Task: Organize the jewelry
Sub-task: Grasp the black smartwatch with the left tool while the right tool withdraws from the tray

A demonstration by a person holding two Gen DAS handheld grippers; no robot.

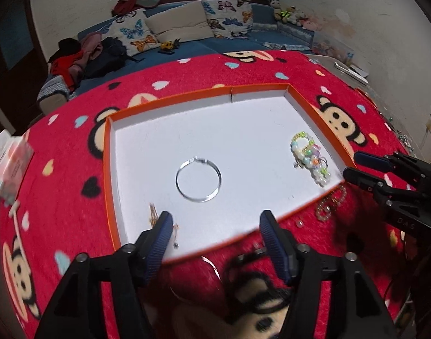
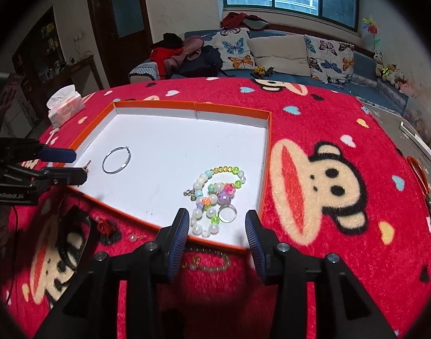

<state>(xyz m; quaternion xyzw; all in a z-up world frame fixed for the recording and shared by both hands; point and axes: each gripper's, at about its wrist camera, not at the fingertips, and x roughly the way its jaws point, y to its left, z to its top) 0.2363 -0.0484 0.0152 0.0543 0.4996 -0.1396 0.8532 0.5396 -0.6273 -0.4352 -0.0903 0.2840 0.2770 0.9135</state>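
Note:
An orange-rimmed white tray (image 1: pixel 170 99) (image 2: pixel 232 110) lies on the red monkey blanket. In it are a silver hoop (image 1: pixel 198 178) (image 2: pixel 116 163), a colourful bead bracelet (image 1: pixel 310 158) (image 2: pixel 215 197), a silver ring (image 2: pixel 227 213) and a small gold chain piece (image 1: pixel 153 214) by the near left corner. My left gripper (image 1: pixel 215 226) is open and empty over the tray's near edge. My right gripper (image 2: pixel 217 226) is open and empty just before the beads and ring. Each gripper also shows in the other's view, the right (image 1: pixel 354 166) and the left (image 2: pixel 74 166).
Outside the tray's near edge lie a pale bead bracelet (image 1: pixel 328 203) (image 2: pixel 207 262), a black cord loop (image 1: pixel 255 279) (image 2: pixel 71 243), a thin silver hoop (image 1: pixel 209 265) and small beads (image 2: pixel 133 238). A tissue pack (image 2: pixel 65 108) stands at the far left. A sofa is behind.

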